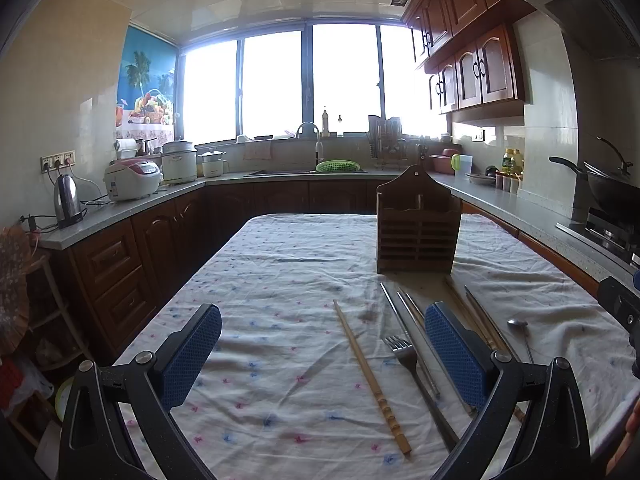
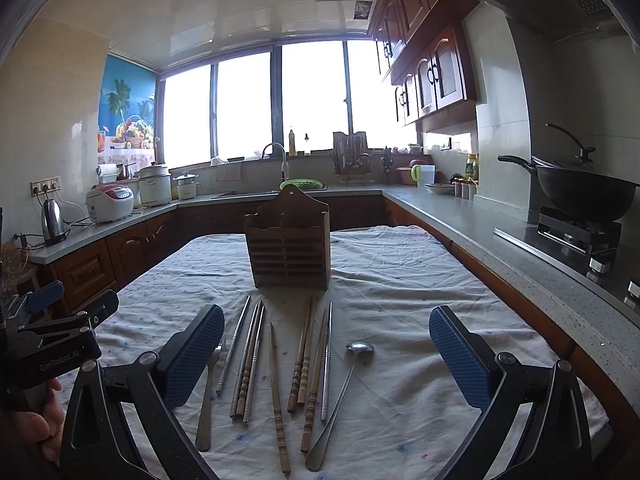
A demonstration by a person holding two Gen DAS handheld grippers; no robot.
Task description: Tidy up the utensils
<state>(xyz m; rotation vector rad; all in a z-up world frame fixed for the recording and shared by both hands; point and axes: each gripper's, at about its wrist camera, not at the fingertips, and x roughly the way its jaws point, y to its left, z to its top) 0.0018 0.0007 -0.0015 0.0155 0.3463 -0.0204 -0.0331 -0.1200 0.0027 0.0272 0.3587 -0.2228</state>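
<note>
Both grippers' fingers wide apart, holding nothing.

Blown-out window backlights the dim kitchen; fisheye edges bend and darken.

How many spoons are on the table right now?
1. The spoon lies on the cloth at the right end of the utensil row, right of the chopsticks, bowl toward the wooden holder. Others may be hidden.

Wooden holder, matt; shiny metal spoon — on crumpled cloth.
</note>
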